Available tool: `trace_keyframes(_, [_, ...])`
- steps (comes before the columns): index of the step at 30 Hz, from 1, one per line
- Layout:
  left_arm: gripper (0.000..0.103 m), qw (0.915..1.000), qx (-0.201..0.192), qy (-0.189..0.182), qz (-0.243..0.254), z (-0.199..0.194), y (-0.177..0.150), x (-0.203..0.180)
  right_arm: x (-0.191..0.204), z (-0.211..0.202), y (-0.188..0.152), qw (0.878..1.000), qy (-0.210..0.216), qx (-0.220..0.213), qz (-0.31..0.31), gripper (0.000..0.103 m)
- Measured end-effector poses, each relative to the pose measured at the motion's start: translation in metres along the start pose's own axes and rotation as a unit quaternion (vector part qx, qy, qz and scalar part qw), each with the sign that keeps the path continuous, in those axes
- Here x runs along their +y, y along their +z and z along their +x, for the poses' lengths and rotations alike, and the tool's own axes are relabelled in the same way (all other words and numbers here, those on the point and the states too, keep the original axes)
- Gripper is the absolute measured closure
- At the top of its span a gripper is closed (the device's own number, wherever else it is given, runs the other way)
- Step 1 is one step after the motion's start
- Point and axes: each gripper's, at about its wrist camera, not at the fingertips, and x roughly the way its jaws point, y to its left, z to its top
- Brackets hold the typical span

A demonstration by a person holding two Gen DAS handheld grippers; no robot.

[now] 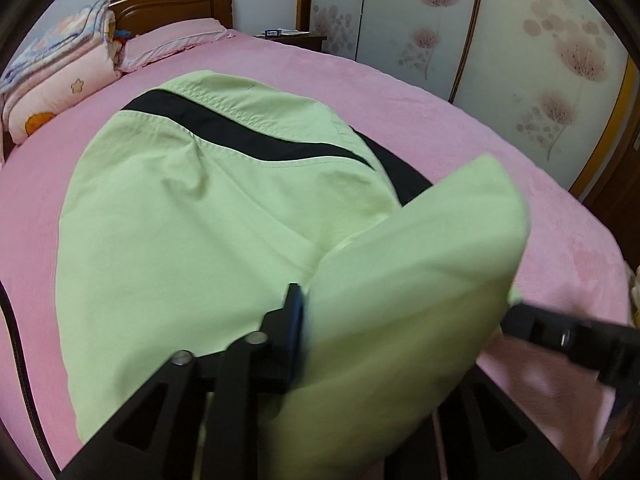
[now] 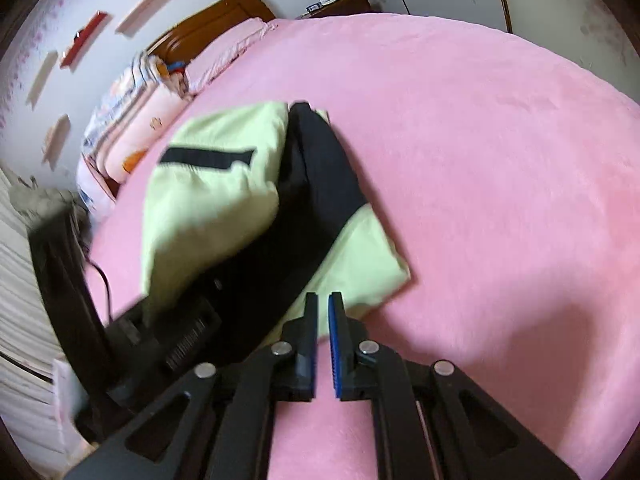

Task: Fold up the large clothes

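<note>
Right gripper (image 2: pixel 323 344) slightly parted, empty, just off the near corner of green jacket (image 2: pixel 208 216) lying on pink bed (image 2: pixel 500 160). Left gripper (image 1: pixel 320 332) closer, under a raised flap; grip impossible to tell. Long axis toward headboard (image 1: pixel 176 8).

A pink bed sheet (image 1: pixel 460 128) covered the bed. At its head, before a brown wooden headboard (image 1: pixel 176 10), lay a pink pillow (image 1: pixel 176 40) beside a folded flowered quilt (image 1: pixel 56 76). Wardrobe doors (image 1: pixel 520 40) with pink flower prints stood behind a dark nightstand (image 1: pixel 300 40).
</note>
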Motion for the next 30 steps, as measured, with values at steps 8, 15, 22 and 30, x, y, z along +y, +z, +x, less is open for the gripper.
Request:
trace_keyframes(8, [0.041, 0.9938, 0.001, -0.085, -0.071, -0.04, -0.01, 0.0, -0.007, -0.023, 0.037, 0.999, 0.051, -0.011, -0.002, 0.054])
trace_keyframes(15, [0.041, 0.9865, -0.036, -0.1, -0.124, -0.093, -0.029, 0.031, -0.004, -0.005, 0.033, 0.994, 0.103, 0.042, 0.018, 0.043])
trace_keyframes(22, [0.036, 0.9814, -0.05, 0.016, -0.185, -0.108, -0.041, 0.095, 0.014, 0.015, 0.044, 0.997, 0.063, 0.05, -0.016, 0.043])
trace_keyframes(30, [0.036, 0.9745, -0.016, 0.067, -0.213, -0.075, -0.055, 0.128, 0.038, 0.03, 0.058, 0.992, -0.004, 0.05, -0.117, 0.085])
